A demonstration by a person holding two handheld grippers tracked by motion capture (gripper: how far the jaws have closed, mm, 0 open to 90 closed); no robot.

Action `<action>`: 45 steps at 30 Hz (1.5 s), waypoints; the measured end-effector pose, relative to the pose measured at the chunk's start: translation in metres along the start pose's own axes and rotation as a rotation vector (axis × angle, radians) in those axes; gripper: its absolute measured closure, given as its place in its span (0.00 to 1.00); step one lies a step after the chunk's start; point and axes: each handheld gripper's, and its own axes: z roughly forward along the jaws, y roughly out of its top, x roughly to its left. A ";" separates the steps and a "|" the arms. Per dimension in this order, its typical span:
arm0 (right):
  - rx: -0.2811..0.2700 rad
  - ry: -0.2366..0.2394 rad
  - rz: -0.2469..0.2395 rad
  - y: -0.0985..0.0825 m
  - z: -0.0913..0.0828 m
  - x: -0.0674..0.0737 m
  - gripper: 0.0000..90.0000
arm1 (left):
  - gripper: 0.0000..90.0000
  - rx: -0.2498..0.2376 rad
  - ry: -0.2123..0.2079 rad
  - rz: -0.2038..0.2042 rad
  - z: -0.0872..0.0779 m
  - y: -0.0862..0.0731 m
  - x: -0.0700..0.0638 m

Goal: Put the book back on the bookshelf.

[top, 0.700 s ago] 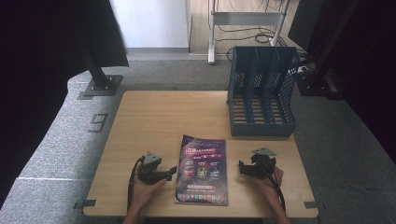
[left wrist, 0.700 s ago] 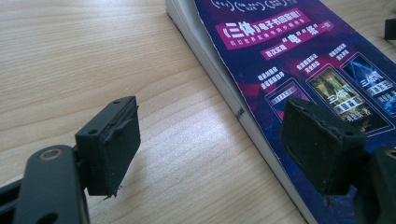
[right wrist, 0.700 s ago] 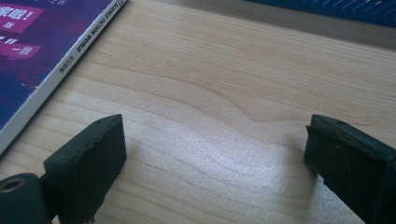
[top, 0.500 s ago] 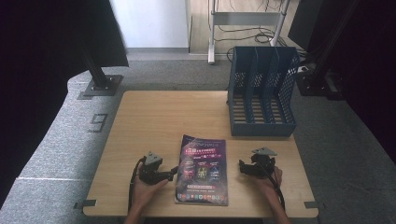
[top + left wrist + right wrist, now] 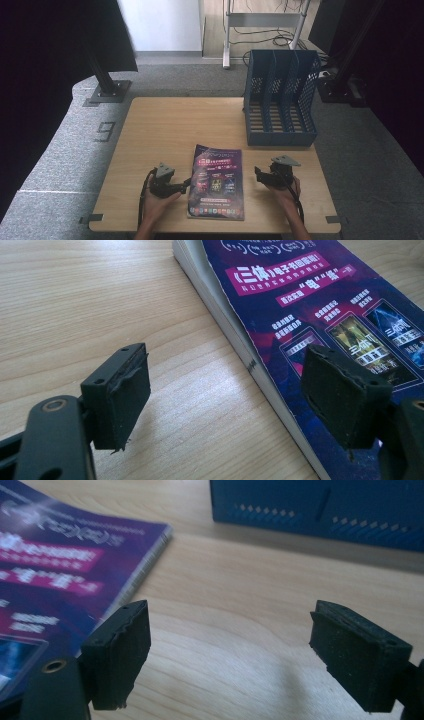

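A purple magazine point(image 5: 217, 182) lies flat at the front middle of the wooden table point(image 5: 185, 125). My left gripper point(image 5: 186, 184) rests on the table at the magazine's left edge, jaws open and pointing at it. In the left gripper view the magazine point(image 5: 320, 320) lies ahead, its edge between the open jaws of my left gripper point(image 5: 235, 395). My right gripper point(image 5: 258, 173) sits to the right of the magazine, open, nothing between its jaws. The right gripper view shows the magazine point(image 5: 60, 560) at left and bare wood between the jaws of my right gripper point(image 5: 230, 652).
A blue slotted file rack point(image 5: 280, 97) stands at the table's back right, its base point(image 5: 320, 510) seen ahead of my right gripper. Grey carpet point(image 5: 70, 150) surrounds the table, with a black stand base point(image 5: 107, 90) at the back left.
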 end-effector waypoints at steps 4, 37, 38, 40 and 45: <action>-0.020 0.025 0.003 0.006 -0.003 0.008 0.18 | 0.22 0.003 -0.005 0.004 0.000 0.000 -0.001; 0.033 0.136 -0.032 0.007 0.038 0.065 0.15 | 0.23 -0.009 -0.005 0.012 -0.004 0.003 -0.004; 0.038 0.136 -0.035 0.007 0.039 0.065 0.15 | 0.23 -0.008 -0.003 0.013 -0.003 0.003 -0.004; 0.043 0.134 -0.039 0.006 0.041 0.066 0.15 | 0.23 -0.008 -0.001 0.012 -0.003 0.003 -0.004; 0.068 0.143 -0.051 0.003 0.045 0.068 0.15 | 0.23 -0.009 -0.001 0.009 -0.004 0.003 -0.003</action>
